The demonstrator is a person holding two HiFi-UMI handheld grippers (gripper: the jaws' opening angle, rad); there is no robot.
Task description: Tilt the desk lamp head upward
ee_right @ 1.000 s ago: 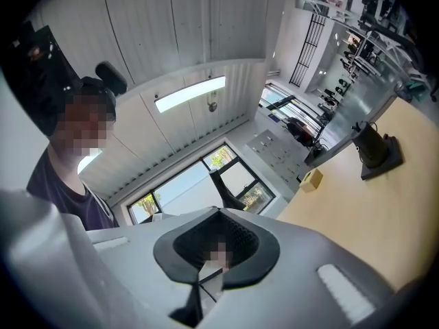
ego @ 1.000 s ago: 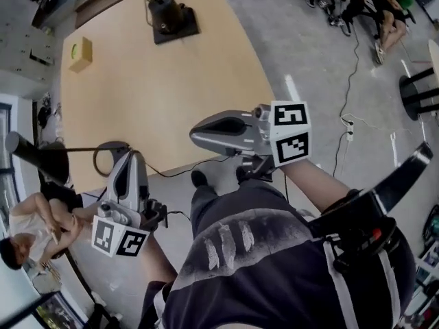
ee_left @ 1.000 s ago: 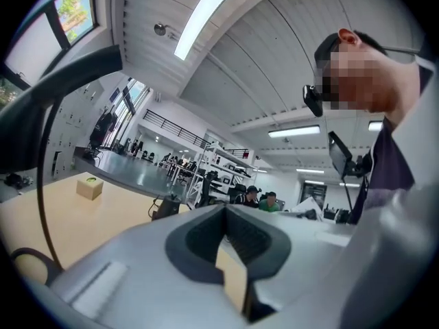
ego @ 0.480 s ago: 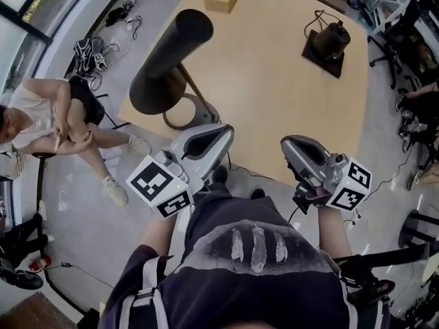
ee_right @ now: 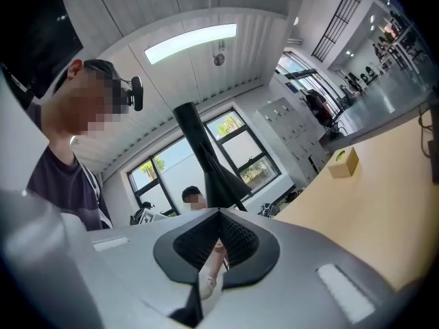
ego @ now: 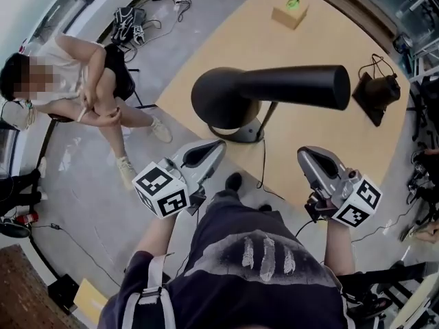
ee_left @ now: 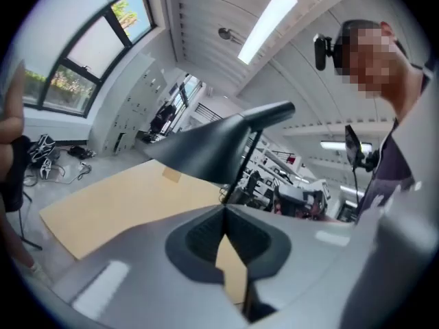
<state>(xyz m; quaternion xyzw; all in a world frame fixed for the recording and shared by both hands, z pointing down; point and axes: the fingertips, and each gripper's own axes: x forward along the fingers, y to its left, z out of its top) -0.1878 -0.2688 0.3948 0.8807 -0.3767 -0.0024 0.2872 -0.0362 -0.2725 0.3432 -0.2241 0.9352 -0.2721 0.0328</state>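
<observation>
The black desk lamp stands near the table's front edge, its long cone-shaped head (ego: pixel 274 91) lying about level above a ring base (ego: pixel 236 134). My left gripper (ego: pixel 218 146) is shut and empty, just below and left of the base. The right gripper (ego: pixel 305 155), also shut and empty, sits below the head's narrow end. Neither touches the lamp. From the left gripper view the lamp head (ee_left: pixel 212 142) rises beyond the shut jaws of the left gripper (ee_left: pixel 224 208). Above the right gripper (ee_right: pixel 219 213), in its own view, the lamp (ee_right: pixel 206 163) stands dark against the windows.
The wooden table (ego: pixel 322 53) carries a small cardboard box (ego: pixel 289 12) at the far side and a black device on a pad (ego: pixel 376 94) at the right. A seated person (ego: pixel 89 67) is to the left of the table. Cables lie on the floor.
The head view has swung round, so the lamp went from the left edge to the middle. Both grippers came up to the table's near edge, still shut.
</observation>
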